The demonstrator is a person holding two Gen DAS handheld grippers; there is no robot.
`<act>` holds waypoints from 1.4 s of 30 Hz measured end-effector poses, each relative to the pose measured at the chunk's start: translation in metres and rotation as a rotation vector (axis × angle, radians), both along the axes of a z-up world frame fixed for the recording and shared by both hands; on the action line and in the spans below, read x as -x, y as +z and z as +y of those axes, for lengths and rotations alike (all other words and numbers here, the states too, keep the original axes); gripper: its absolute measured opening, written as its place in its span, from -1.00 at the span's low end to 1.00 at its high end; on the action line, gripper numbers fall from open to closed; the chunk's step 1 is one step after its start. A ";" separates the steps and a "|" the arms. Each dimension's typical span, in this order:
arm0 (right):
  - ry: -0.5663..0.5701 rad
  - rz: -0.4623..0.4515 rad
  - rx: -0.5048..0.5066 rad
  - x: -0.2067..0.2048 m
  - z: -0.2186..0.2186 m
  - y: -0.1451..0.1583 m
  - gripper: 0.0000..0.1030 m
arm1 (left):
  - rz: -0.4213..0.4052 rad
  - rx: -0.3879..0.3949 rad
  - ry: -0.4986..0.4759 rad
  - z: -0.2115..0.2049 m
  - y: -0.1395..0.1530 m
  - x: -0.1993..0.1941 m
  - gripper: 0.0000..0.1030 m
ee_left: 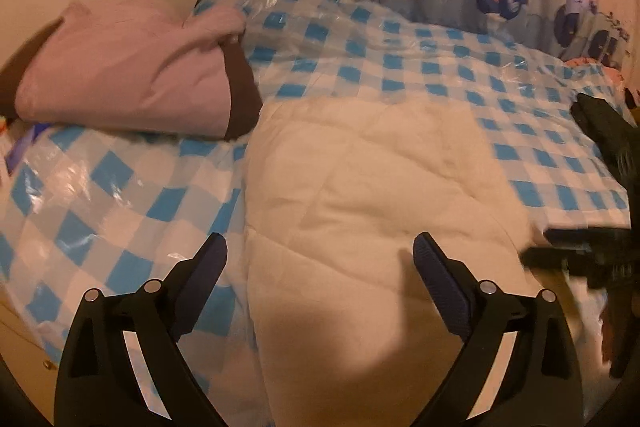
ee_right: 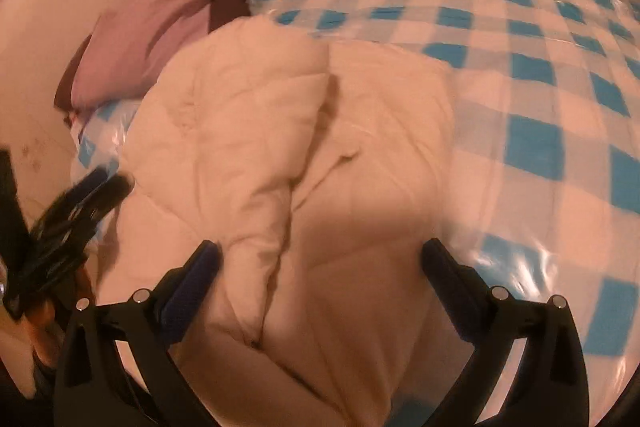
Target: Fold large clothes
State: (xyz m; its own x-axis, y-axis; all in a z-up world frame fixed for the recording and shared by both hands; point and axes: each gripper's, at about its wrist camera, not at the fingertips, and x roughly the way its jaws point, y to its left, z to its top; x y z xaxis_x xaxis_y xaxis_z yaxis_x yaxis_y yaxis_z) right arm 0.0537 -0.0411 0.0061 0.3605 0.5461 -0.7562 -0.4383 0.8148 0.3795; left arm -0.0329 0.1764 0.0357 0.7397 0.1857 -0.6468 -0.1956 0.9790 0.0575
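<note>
Puffy quilted white garment (ee_left: pixel 372 195) (folded)

Bed under glossy blue-checked cover (ee_left: pixel 400 59), white quilted garment (ee_left: pixel 360 187) and pink folded bundle (ee_left: pixel 132 67) lying on it

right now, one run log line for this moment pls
step: fold | white quilted garment: folded, on checked cover | left gripper: open, empty | right gripper: open, empty

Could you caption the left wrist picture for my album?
Open left gripper above a folded white quilted garment on a blue-checked bed cover.
</note>
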 end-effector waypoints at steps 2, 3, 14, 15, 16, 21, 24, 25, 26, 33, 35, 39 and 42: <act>0.000 -0.104 -0.029 0.018 -0.005 0.030 0.88 | -0.023 -0.031 -0.022 -0.010 0.016 0.015 0.76; -0.004 -0.139 -0.031 0.025 -0.006 0.040 0.88 | -0.022 -0.016 -0.033 -0.013 0.022 0.021 0.76; -0.040 -0.047 0.137 0.037 0.012 -0.003 0.87 | 0.129 0.049 -0.031 -0.048 -0.005 0.016 0.73; -0.064 -0.090 0.144 0.044 0.009 0.006 0.87 | 0.105 0.034 -0.021 -0.050 0.001 0.023 0.73; -0.099 -0.136 0.159 0.052 0.005 0.016 0.87 | 0.093 0.020 -0.006 -0.051 0.004 0.027 0.73; -0.245 -0.328 0.166 0.086 -0.007 0.057 0.87 | 0.031 -0.003 0.058 -0.053 0.024 0.049 0.73; -0.271 -0.382 0.167 0.101 -0.007 0.071 0.87 | 0.007 0.025 0.077 -0.050 0.033 0.059 0.73; -0.273 -0.398 0.176 0.104 -0.005 0.075 0.87 | 0.003 0.019 0.081 -0.051 0.035 0.063 0.73; -0.273 -0.409 0.182 0.106 -0.003 0.078 0.87 | 0.003 0.018 0.081 -0.051 0.037 0.066 0.73; -0.274 -0.413 0.224 0.125 0.003 0.085 0.87 | 0.008 0.036 0.089 -0.047 0.039 0.078 0.73; -0.267 -0.402 0.236 0.123 0.005 0.082 0.87 | 0.010 0.039 0.092 -0.046 0.038 0.080 0.73; -0.255 -0.390 0.248 0.123 0.009 0.078 0.87 | 0.018 0.043 0.095 -0.043 0.034 0.080 0.73; -0.249 -0.383 0.255 0.123 0.012 0.075 0.87 | 0.025 0.049 0.094 -0.040 0.032 0.076 0.73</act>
